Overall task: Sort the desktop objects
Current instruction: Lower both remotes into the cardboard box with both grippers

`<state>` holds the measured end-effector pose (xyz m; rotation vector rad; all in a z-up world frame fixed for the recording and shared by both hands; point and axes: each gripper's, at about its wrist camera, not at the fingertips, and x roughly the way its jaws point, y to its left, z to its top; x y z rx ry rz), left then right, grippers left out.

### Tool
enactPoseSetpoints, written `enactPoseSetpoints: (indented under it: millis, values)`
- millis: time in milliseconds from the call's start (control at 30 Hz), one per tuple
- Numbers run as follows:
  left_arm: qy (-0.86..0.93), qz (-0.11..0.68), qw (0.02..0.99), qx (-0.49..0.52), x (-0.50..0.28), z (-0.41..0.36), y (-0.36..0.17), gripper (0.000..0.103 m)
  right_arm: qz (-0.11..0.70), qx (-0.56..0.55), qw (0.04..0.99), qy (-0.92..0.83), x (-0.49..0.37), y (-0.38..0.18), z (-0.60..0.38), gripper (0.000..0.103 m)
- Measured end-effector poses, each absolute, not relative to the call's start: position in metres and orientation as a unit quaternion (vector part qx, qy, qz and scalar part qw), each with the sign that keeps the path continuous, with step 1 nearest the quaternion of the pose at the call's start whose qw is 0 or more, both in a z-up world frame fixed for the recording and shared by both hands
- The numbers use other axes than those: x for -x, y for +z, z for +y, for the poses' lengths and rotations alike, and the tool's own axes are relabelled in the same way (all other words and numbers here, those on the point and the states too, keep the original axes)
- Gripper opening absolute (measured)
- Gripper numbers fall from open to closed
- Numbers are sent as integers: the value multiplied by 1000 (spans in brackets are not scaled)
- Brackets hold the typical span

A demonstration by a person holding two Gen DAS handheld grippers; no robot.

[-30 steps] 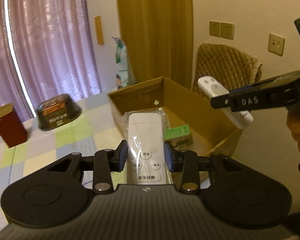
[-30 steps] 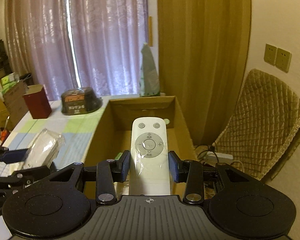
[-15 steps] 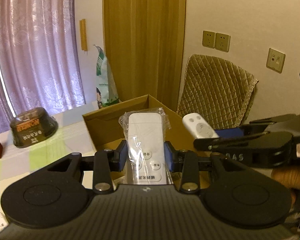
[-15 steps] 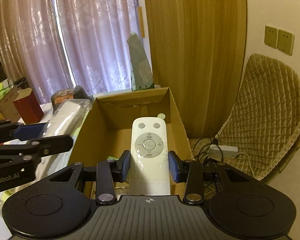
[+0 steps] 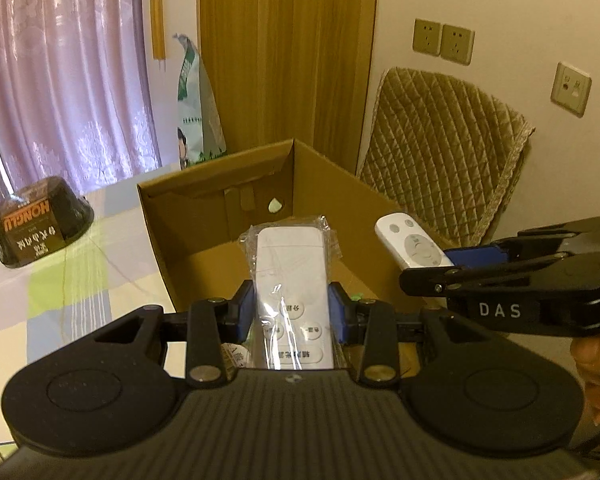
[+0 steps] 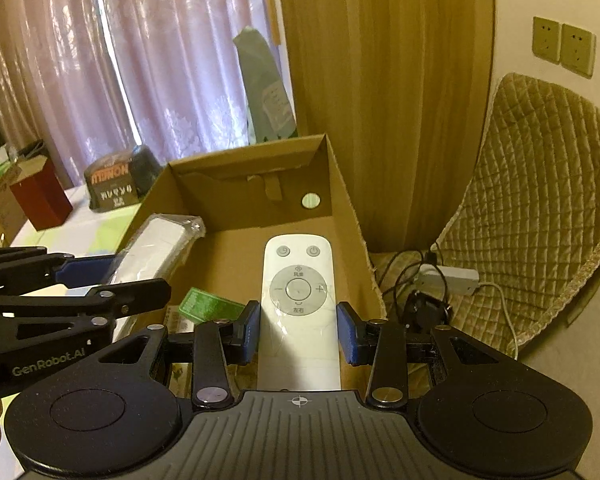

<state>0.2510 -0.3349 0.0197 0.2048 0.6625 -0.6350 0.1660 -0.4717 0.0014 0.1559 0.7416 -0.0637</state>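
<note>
Nearest to me in the left wrist view, my left gripper [image 5: 291, 314] has its jaws drawn in narrow, the blue pads [image 5: 245, 312] pressing both long sides of a white remote in a clear plastic bag [image 5: 290, 280]. Its long axis runs straight away from me along the fingers, button end close to the camera, plain end pointing out over the open cardboard box [image 5: 216, 216].

In the right wrist view, my right gripper [image 6: 299, 330] has its jaws set narrow around a white fan remote [image 6: 299, 292]. The left pad touches the remote's edge; at the right pad I cannot tell whether there is contact or a sliver of gap. This remote also lies lengthwise along the fingers, its round control ring and two small top buttons pointing away from me, above the box floor.

Both remotes are held over the box, side by side, the bagged one to the left of the fan remote. Down inside the box, near its front left corner, lies a small green packet [image 6: 208, 305].

Beyond the box on the checked tablecloth [image 5: 60, 280] sit a dark bowl-shaped container [image 5: 40, 222] and, farther left, a dark red box [image 6: 40, 196]. Behind them hang pale purple curtains [image 5: 60, 60]; to the right stands a chair with a quilted cover [image 5: 440, 160].
</note>
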Motion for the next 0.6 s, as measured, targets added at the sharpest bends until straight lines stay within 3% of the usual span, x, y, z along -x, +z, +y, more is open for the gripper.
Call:
enactPoseSetpoints:
  millis: [600]
  values:
    - [-294,338,889,-99,-279,-346,-3,33,385,-59,920,-26,-191,-24,-469,39]
